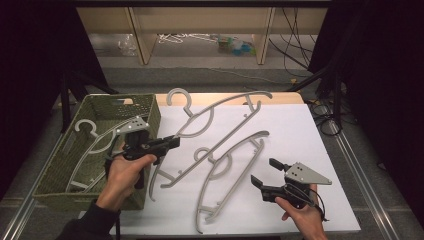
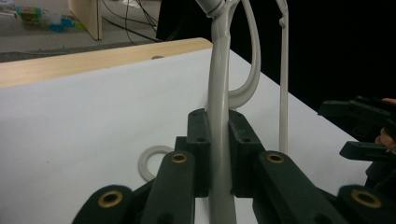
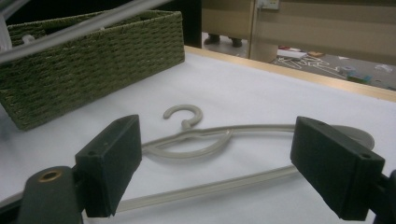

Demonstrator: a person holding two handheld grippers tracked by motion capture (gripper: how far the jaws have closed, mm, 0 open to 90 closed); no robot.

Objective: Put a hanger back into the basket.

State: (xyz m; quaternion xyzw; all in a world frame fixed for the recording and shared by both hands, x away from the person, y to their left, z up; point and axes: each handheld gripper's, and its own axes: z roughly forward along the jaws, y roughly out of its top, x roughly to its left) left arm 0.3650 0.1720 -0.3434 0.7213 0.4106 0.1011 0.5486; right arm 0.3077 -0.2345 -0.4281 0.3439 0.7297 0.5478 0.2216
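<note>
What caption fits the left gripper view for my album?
The left hand-held gripper shut on a grey hanger above the white table.

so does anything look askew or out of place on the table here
Only the held hanger: the left gripper, shut on its arm, has it raised at a slant instead of flat like the other hanger. The hanger in the basket sits fine. The right gripper is open.

Your high view looks forward and down over the white table [image 1: 300, 135], taking in the woven basket [image 1: 145, 107] at its left. Your right gripper view sits low, facing that basket [image 3: 93, 51]. Your left gripper view skims the table [image 2: 93, 116] close up, away from the basket.
</note>
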